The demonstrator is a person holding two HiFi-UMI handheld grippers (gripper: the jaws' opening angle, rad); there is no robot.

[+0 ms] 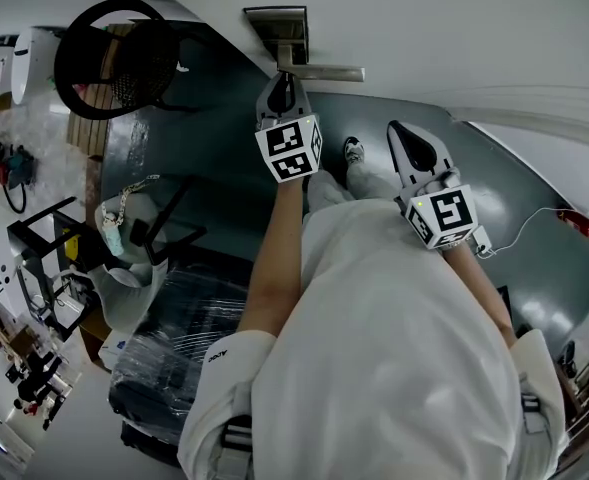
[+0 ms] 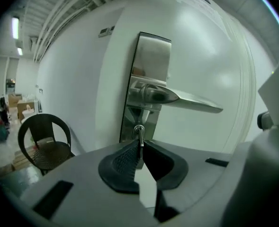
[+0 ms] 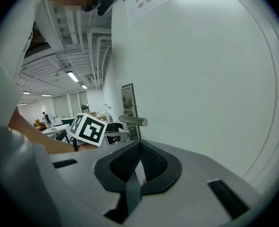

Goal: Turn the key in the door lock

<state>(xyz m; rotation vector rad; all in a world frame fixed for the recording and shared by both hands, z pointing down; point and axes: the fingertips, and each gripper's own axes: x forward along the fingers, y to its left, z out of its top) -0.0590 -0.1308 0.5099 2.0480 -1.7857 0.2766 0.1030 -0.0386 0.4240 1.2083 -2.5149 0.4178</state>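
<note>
Key (image 2: pixel 139 137) sits in the lock plate (image 2: pixel 151 63) under the handle (image 2: pixel 191 100), and my left gripper (image 2: pixel 138 148) pinches it tight. I think I should roll slowly and straight, so the key does not bend or slip. My right gripper (image 3: pixel 138 161) is closed on nothing, off to the side. The handle is close above; the door (image 2: pixel 210 51) is bare on the right.

At the jaw tips, the key (image 2: pixel 139 132) is bare, shiny metal. The pads (image 2: pixel 122 161) on either side of it are matt black with a fine ribbed grain. Just beyond them, the lock plate (image 2: pixel 151 63) is brushed metal and the lever handle (image 2: pixel 193 100) smoother and glossier. The door (image 2: pixel 82 84) is smooth white with a faint sheen.
</note>
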